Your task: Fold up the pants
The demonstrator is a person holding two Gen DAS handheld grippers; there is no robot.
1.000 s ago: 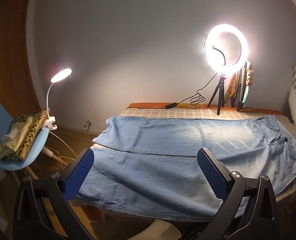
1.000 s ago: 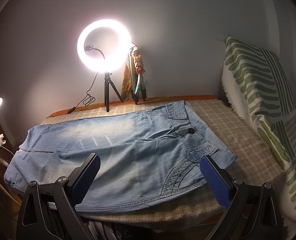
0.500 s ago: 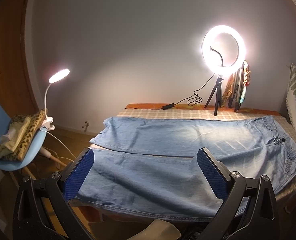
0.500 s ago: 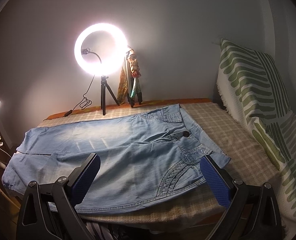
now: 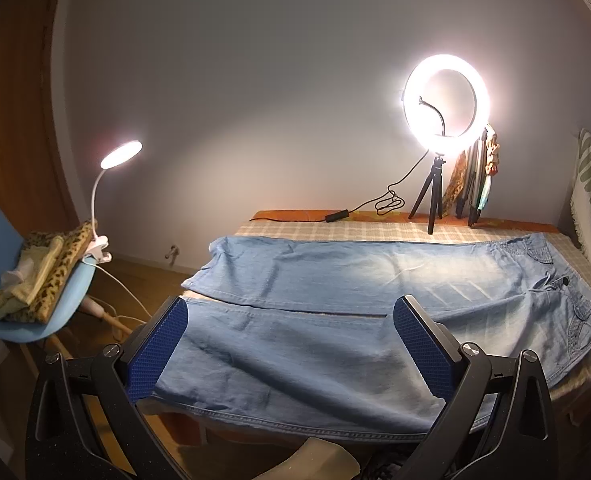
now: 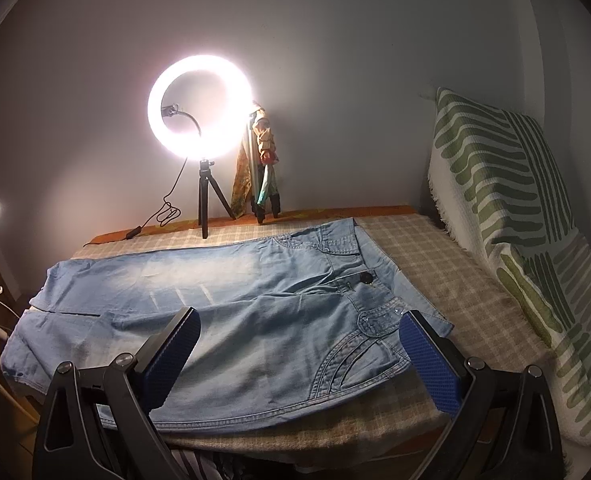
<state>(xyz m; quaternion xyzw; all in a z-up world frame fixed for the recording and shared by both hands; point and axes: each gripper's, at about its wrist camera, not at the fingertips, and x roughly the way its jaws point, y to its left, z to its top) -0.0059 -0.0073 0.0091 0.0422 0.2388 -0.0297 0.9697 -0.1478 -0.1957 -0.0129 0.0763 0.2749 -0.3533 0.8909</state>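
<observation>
Light blue denim pants (image 5: 355, 308) lie spread flat across the checked bed cover (image 5: 335, 230), legs to the left, waist with a dark button (image 6: 365, 278) to the right. My left gripper (image 5: 291, 344) is open and empty, held over the near leg by the front edge. My right gripper (image 6: 299, 356) is open and empty, held over the near hip and pocket stitching of the pants (image 6: 255, 320). Neither gripper touches the cloth.
A lit ring light on a tripod (image 5: 445, 100) stands at the back by the wall, with its cable (image 5: 389, 202). A green-patterned cushion (image 6: 515, 208) leans on the right. A blue chair with clothes (image 5: 35, 276) and a clip lamp (image 5: 119, 154) stand left.
Both grippers have drawn slightly closer to the bed and dropped a little; the pants look larger in both views. Both stay open. The pants have not moved.
</observation>
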